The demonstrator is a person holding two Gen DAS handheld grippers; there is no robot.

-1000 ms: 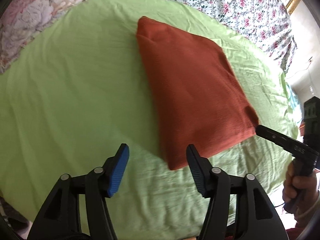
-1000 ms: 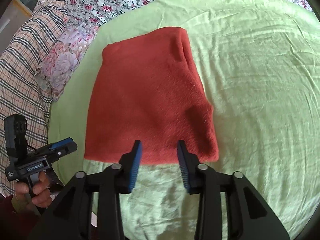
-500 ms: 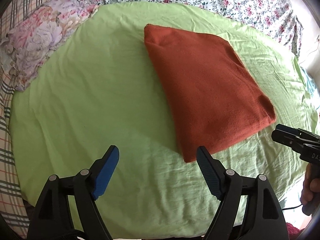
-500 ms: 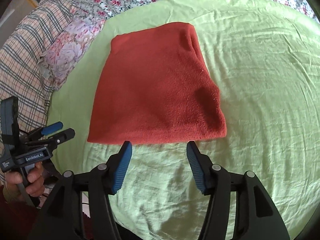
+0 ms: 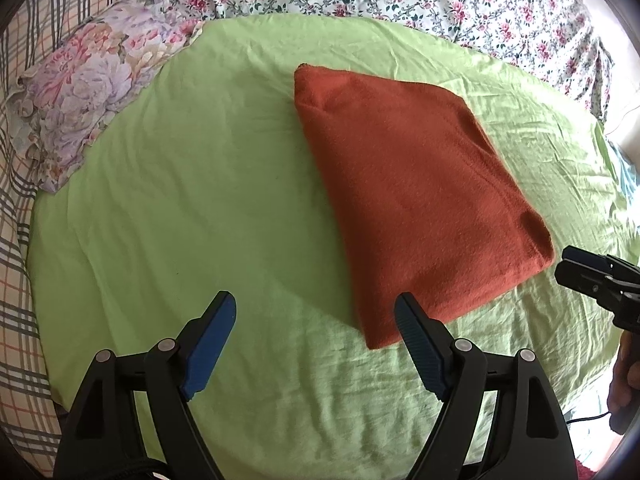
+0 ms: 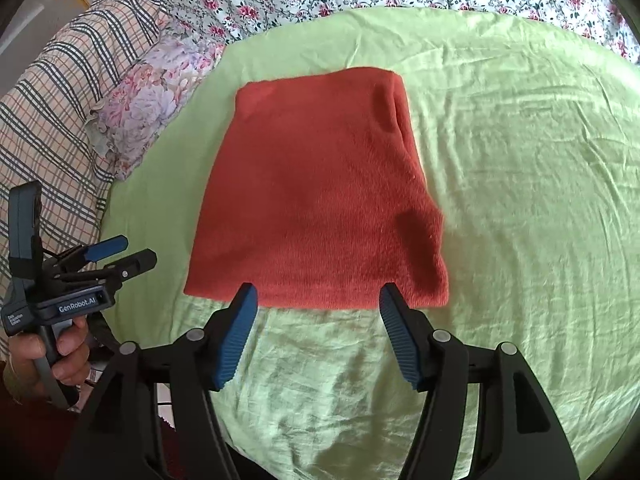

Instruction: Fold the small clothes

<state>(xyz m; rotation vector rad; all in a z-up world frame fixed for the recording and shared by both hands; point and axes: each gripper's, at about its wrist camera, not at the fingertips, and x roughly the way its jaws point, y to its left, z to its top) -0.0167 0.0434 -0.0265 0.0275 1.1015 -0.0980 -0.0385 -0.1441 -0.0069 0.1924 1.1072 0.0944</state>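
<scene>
A rust-orange knit garment (image 5: pixel 416 196) lies folded into a flat rectangle on a light green sheet (image 5: pixel 200 200); it also shows in the right wrist view (image 6: pixel 320 208). My left gripper (image 5: pixel 314 312) is open and empty, held above the sheet just short of the garment's near left corner. My right gripper (image 6: pixel 316 300) is open and empty, held back from the garment's near edge. Each gripper shows in the other's view: the right one (image 5: pixel 576 268) at the garment's right corner, the left one (image 6: pixel 116 254) to the left of the garment.
The green sheet (image 6: pixel 520 200) covers a bed with a floral bedspread (image 5: pixel 440 0) at the back. A floral pillow (image 5: pixel 92 92) and a plaid blanket (image 6: pixel 52 112) lie at the left. The bed's near edge drops off below the grippers.
Both grippers have opened wider and pulled back from the garment's near edge. The garment lies still and folded.
</scene>
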